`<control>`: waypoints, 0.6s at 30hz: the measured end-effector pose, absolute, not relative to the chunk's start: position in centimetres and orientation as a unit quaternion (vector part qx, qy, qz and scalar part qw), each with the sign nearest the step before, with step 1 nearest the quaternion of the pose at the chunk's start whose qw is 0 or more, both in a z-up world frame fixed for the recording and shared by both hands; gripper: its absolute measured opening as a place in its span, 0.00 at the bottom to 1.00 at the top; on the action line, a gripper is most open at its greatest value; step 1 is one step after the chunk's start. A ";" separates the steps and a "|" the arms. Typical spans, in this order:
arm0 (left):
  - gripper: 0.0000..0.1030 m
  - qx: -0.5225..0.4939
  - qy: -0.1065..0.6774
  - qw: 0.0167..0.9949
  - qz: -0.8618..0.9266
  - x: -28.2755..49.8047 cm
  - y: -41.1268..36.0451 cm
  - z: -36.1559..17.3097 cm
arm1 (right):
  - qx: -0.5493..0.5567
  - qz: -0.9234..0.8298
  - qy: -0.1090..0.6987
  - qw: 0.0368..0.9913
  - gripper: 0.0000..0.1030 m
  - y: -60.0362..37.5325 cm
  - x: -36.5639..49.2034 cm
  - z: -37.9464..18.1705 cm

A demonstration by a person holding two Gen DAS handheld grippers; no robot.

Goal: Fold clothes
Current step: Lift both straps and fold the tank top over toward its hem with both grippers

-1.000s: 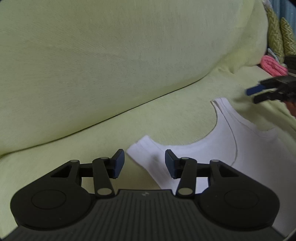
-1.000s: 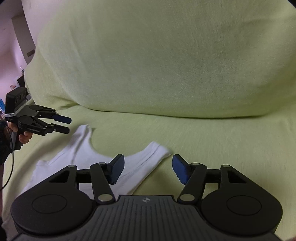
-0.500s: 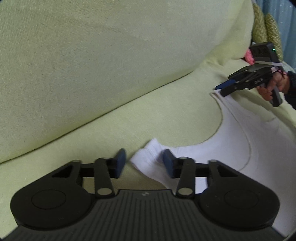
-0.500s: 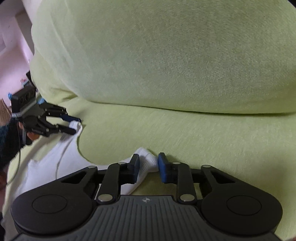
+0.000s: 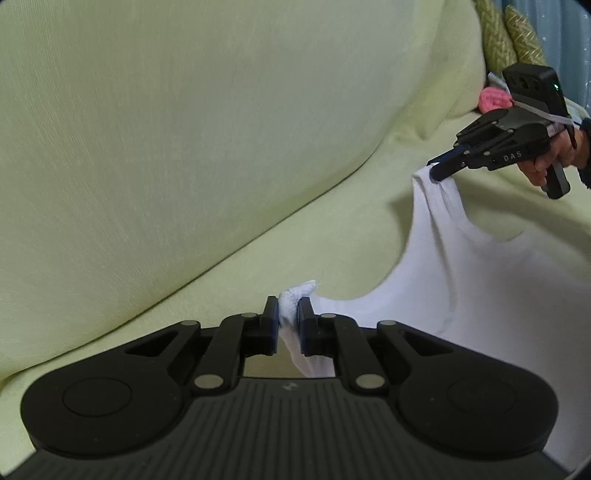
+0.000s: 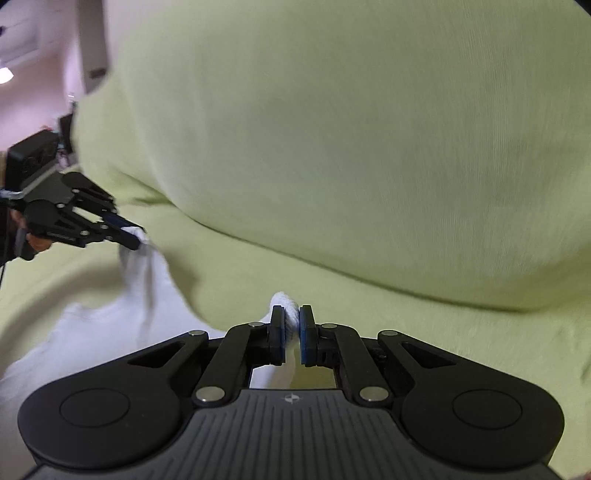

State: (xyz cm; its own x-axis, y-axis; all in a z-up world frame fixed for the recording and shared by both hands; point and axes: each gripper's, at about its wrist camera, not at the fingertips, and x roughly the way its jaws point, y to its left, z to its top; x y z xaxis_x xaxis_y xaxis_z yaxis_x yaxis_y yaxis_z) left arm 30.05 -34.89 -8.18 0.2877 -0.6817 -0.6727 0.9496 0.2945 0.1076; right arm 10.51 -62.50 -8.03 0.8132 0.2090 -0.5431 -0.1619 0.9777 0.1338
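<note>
The white vest [image 5: 476, 284] lies on the sofa seat [image 5: 295, 240], close to the seat's back edge where the back cushion [image 5: 184, 129] rises. Its two shoulder straps point toward that edge, and each is lifted off the seat by a gripper, so the cloth between them sags in a curve at the neckline. The body of the vest spreads toward the front of the seat and runs out of view there.

The left gripper [image 5: 287, 317] has its jaws closing on the bunched end of one strap; the white cloth fills the narrow gap between the blue pads, and a tuft pokes out past the tips. The right gripper [image 6: 291, 325] is likewise closing, with the other strap end pinched between its pads and a small white bulge above them. In the left wrist view the right gripper [image 5: 441, 168] shows far off toward the seat's right end, a hand [image 5: 554, 158] on its handle, the strap hanging from its tips. In the right wrist view the left gripper [image 6: 127, 234] shows the same toward the seat's left end, though blurred.

At the sofa's right end lie a pink cloth [image 5: 493, 99] and patterned green cushions [image 5: 509, 33].
</note>
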 end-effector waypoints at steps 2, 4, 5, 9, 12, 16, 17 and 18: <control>0.08 0.248 0.253 0.766 -0.536 27.9 -33.6 -6.8 | 0.026 0.106 0.266 0.958 0.06 -60.9 7.9 -6.8; 0.08 0.242 0.243 0.771 -0.537 25.4 -32.0 -5.8 | -0.006 0.113 0.252 0.961 0.06 -58.8 4.8 -5.9; 0.08 0.241 0.239 0.771 -0.539 23.9 -31.2 -5.5 | -0.020 0.117 0.250 0.961 0.06 -57.8 3.2 -5.7; 0.08 0.260 0.228 0.761 -0.549 17.1 -27.9 -6.2 | -0.070 0.138 0.258 0.954 0.06 -54.0 -3.4 -5.9; 0.10 0.271 0.233 0.746 -0.561 11.9 -25.6 -7.8 | -0.106 0.148 0.282 0.942 0.06 -50.9 -7.5 -7.1; 0.13 0.295 0.250 0.739 -0.552 6.3 -23.9 -10.9 | -0.161 0.152 0.338 0.915 0.10 -46.8 -11.2 -9.9; 0.15 0.302 0.255 0.737 -0.548 5.1 -23.7 -11.6 | -0.180 0.152 0.355 0.905 0.11 -45.8 -11.8 -10.7; 0.16 0.311 0.258 0.734 -0.546 4.0 -23.4 -12.2 | -0.208 0.151 0.367 0.894 0.17 -44.8 -12.4 -11.3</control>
